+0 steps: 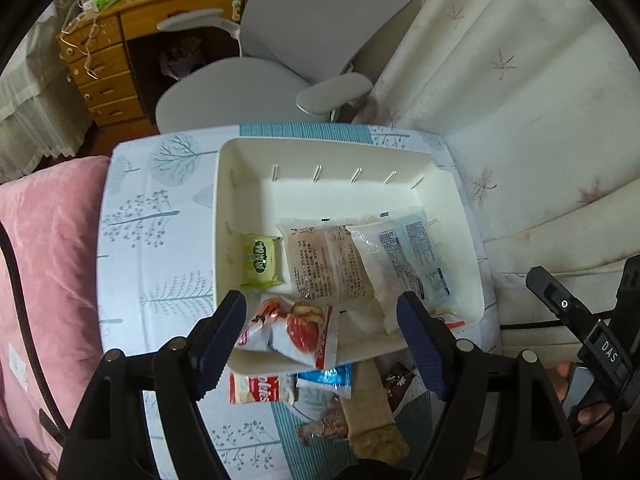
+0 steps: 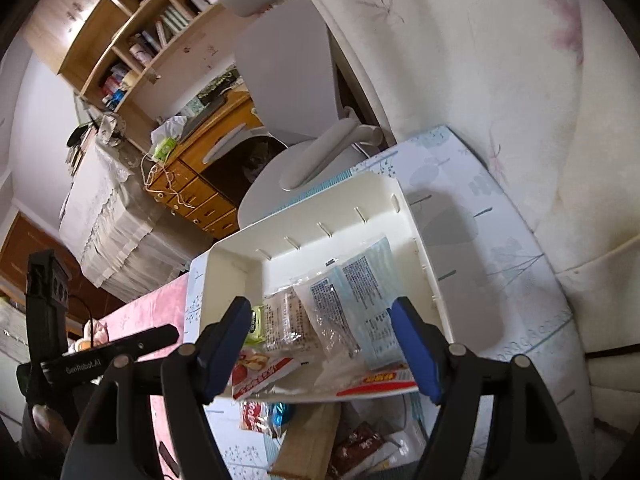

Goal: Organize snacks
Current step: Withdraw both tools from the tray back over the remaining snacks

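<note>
A white plastic bin (image 1: 320, 152) stands on a tree-patterned table (image 1: 160, 240). Inside lie a green snack pack (image 1: 261, 261), a clear beige pack (image 1: 326, 266) and a blue-white pack (image 1: 412, 256). A red-and-white snack pack (image 1: 288, 330) rests over the bin's near rim. My left gripper (image 1: 322, 340) is open and empty just above it. My right gripper (image 2: 320, 352) is open and empty over the bin's (image 2: 304, 216) near edge, above the same packs (image 2: 360, 292). More snacks lie in front of the bin: a red-white pack (image 1: 260, 390), a tan long pack (image 1: 372, 408) and a dark brown pack (image 1: 398, 382).
A grey office chair (image 1: 280, 60) and a wooden desk (image 1: 120, 60) stand beyond the table. A pink cushion (image 1: 44, 260) lies to the left and a cream floral bedcover (image 1: 520, 100) to the right. The right gripper's body (image 1: 592, 340) shows at the left view's right edge.
</note>
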